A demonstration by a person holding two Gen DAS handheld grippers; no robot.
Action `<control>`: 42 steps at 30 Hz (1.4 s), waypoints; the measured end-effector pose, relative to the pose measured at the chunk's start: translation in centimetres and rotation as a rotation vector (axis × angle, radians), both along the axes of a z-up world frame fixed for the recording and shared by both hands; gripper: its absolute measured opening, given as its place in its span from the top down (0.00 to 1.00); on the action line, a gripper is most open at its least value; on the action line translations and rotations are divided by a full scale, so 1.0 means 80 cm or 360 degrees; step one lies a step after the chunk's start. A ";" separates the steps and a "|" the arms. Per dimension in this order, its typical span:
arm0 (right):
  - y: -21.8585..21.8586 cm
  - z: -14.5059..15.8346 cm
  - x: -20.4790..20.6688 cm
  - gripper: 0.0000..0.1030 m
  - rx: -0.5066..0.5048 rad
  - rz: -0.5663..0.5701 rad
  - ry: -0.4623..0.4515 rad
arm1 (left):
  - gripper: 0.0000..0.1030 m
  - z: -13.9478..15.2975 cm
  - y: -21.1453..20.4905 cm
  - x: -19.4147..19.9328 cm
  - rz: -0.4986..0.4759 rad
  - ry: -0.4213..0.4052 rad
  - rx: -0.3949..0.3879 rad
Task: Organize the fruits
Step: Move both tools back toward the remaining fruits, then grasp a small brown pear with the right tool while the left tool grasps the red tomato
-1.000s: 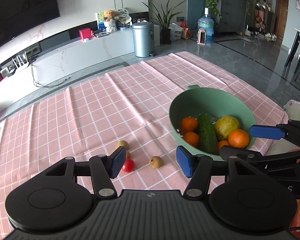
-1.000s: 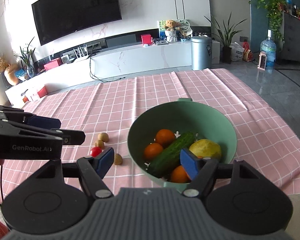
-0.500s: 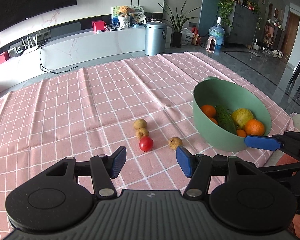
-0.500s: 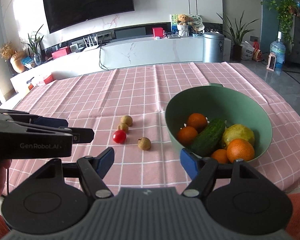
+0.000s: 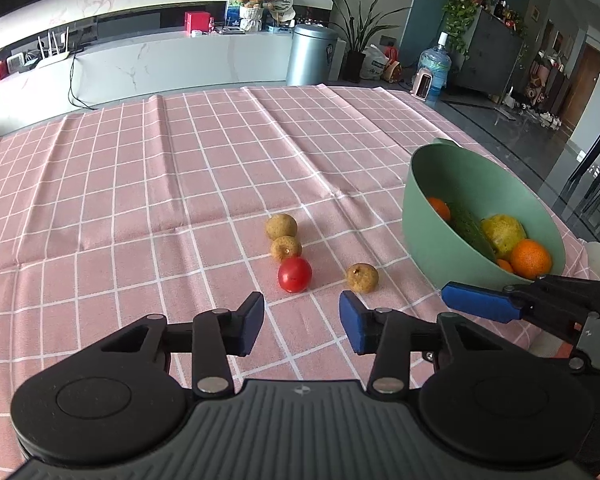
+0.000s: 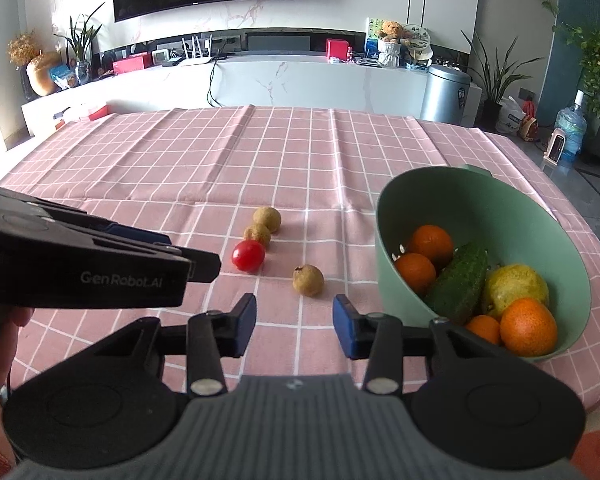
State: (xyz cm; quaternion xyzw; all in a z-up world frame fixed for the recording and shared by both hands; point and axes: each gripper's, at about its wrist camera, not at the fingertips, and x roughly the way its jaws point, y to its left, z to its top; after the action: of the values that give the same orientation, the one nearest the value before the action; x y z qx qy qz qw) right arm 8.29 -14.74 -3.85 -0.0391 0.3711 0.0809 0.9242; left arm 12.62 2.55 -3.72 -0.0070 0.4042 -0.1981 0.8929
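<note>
A green bowl (image 5: 432, 236) (image 6: 540, 248) sits on the pink checked cloth at the right, holding oranges (image 6: 528, 326), a cucumber (image 6: 458, 282) and a yellow fruit (image 6: 514, 286). On the cloth to its left lie a red tomato (image 5: 295, 275) (image 6: 248, 255) and three small brown fruits: two touching (image 5: 281, 226) (image 5: 286, 247) and one apart (image 5: 362, 277) (image 6: 308, 280). My left gripper (image 5: 301, 322) is open and empty, just short of the tomato. My right gripper (image 6: 294, 324) is open and empty, just short of the lone brown fruit.
The pink cloth (image 5: 140, 184) covers the table; its right edge runs just past the bowl. Beyond the far edge stand a white TV bench (image 6: 300, 80) and a metal bin (image 5: 312, 56). The left gripper's body (image 6: 84, 264) shows at left in the right wrist view.
Both grippers have pulled back and swung left, away from the bowl. The loose fruits now lie straight ahead of the fingers. Both stay open.
</note>
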 end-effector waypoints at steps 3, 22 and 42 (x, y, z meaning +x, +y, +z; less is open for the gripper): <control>0.012 -0.011 0.014 0.64 -0.0045 -0.0020 0.0033 | 0.51 -0.007 -0.004 0.012 0.0007 0.0022 -0.0004; 0.025 -0.050 0.064 0.76 -0.0142 -0.0130 0.0031 | 0.59 -0.042 -0.016 0.052 -0.0004 0.0102 -0.0054; 0.020 -0.057 0.070 0.80 -0.0085 -0.0148 0.0043 | 0.71 -0.044 -0.016 0.058 0.0041 0.0092 -0.0048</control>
State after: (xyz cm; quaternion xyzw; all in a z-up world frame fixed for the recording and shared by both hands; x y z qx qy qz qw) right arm 13.92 -13.16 -8.40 -0.0454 0.3870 0.0284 0.9205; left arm 17.28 1.29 -7.24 -0.0313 0.4266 -0.1924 0.8832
